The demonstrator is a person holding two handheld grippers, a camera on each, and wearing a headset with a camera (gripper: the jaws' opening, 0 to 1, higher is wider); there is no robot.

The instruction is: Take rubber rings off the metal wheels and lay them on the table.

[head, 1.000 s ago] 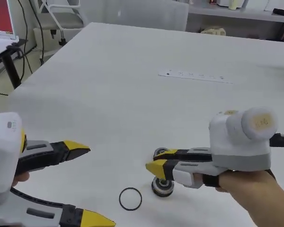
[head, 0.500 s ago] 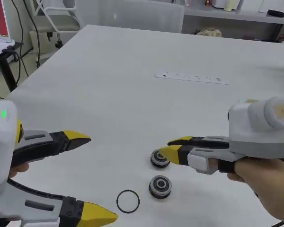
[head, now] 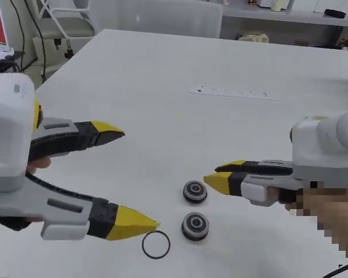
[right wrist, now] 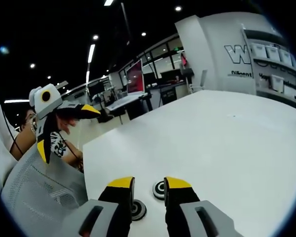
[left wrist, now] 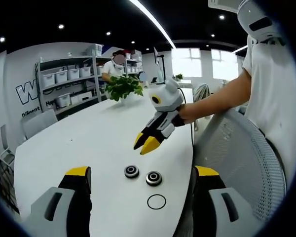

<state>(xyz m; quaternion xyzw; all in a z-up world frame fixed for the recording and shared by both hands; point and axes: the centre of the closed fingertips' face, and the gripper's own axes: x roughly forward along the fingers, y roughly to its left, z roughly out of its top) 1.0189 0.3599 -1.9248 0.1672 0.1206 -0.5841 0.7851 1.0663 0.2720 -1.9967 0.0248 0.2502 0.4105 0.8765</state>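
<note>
Two metal wheels lie flat on the white table (head: 133, 87), the far wheel (head: 195, 191) and the near wheel (head: 195, 226), each with a dark rim. A loose black rubber ring (head: 156, 244) lies just left of the near wheel. My left gripper (head: 130, 178) is wide open and holds nothing; its lower tip hangs just above the ring. My right gripper (head: 225, 174) is open by a narrow gap, empty, with its tips just right of the far wheel. The left gripper view shows both wheels (left wrist: 131, 171) (left wrist: 154, 178) and the ring (left wrist: 156, 201). Between the right jaws sits one wheel (right wrist: 159, 189).
A white power strip (head: 232, 92) lies farther back on the table. Chairs (head: 156, 17) stand beyond the far edge. A mesh chair (left wrist: 237, 148) is beside the near edge, and a potted plant (left wrist: 121, 88) stands at the table's far end.
My right gripper has drawn back to the right, off the wheels. My left gripper has risen and come right, its lower tip now beside the ring. Wheels and ring have not moved.
</note>
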